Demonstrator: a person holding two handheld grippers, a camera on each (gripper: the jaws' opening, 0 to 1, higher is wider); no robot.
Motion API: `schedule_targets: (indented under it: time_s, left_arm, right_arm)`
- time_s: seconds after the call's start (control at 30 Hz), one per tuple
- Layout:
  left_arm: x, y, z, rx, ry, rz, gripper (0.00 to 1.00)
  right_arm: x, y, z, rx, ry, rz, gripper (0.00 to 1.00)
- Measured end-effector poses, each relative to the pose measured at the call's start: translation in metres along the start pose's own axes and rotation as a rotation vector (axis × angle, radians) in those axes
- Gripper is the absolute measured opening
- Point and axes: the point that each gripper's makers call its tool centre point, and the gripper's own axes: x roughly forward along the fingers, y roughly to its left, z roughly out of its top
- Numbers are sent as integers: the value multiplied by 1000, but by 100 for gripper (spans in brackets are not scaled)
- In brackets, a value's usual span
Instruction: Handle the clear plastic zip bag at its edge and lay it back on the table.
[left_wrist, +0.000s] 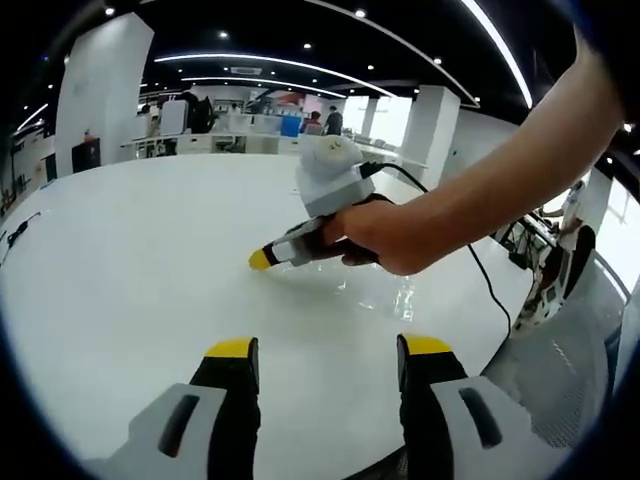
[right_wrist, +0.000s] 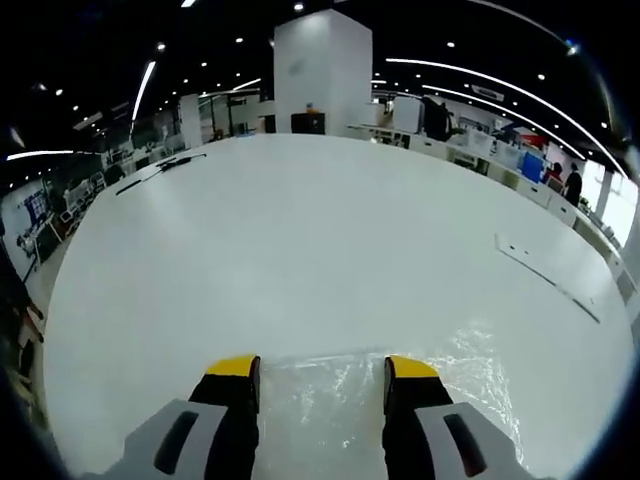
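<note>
Right now, left gripper: my left gripper (left_wrist: 328, 348) hangs over the white table (left_wrist: 130, 270) with its two yellow-tipped jaws spread wide apart and nothing between them.
Left fingertips: both yellow pads (left_wrist: 232, 348) sit clear of the bag, with bare tabletop in the gap.
Right gripper, seen from the left gripper view: my right gripper (left_wrist: 262, 259) comes in from the right, held in my hand (left_wrist: 385, 232), its yellow tip pointing left and low over the table. From this side I cannot tell how far its jaws are parted.
Right gripper, own view: in the right gripper view my right gripper (right_wrist: 324, 368) has its jaws standing wide open, gripping nothing, with crinkled clear plastic showing in the gap between them.
Bag: the clear plastic zip bag (right_wrist: 420, 385) lies flat on the table, glinting, running from between my right jaws out to the right. In the left gripper view the bag (left_wrist: 385, 298) shows as a faint shine on the table just under my hand and right gripper.
Contact: whether the right jaw tips touch the bag or hover just above it, I cannot tell.
Cable: a black cable (left_wrist: 485, 275) trails from the right gripper across the table toward its right edge.
Far table: a thin pale strip (right_wrist: 545, 277) lies well apart from the bag.
</note>
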Motion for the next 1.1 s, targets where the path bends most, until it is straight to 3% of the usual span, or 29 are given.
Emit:
schedule_targets:
  time_s: [0.2,0.27,0.3,0.37,0.57,0.83,1.1]
  left_arm:
    - [0,0,0,1,-1,-1,53]
    - [0,0,-1,2,1,-1,52]
    - [0,0,-1,2,2,-1,52]
    - [0,0,-1,3,3,-2,51]
    - [1,0,-2,12,8,1,51]
    - [1,2,-3,12,13,9,49]
    - [1,2,-5,36,30,19,49]
  right_arm:
    - [-3,0,0,-6,12,10,33]
    - [-9,1,-1,46,17,20,25]
    - [-12,0,0,67,18,17,16]
    - [-15,2,-1,134,24,42,12]
    - [-23,5,-8,89,58,48,1]
    - [-23,1,-7,4,75,75,0]
    - [-40,-6,-8,-61,51,105,0]
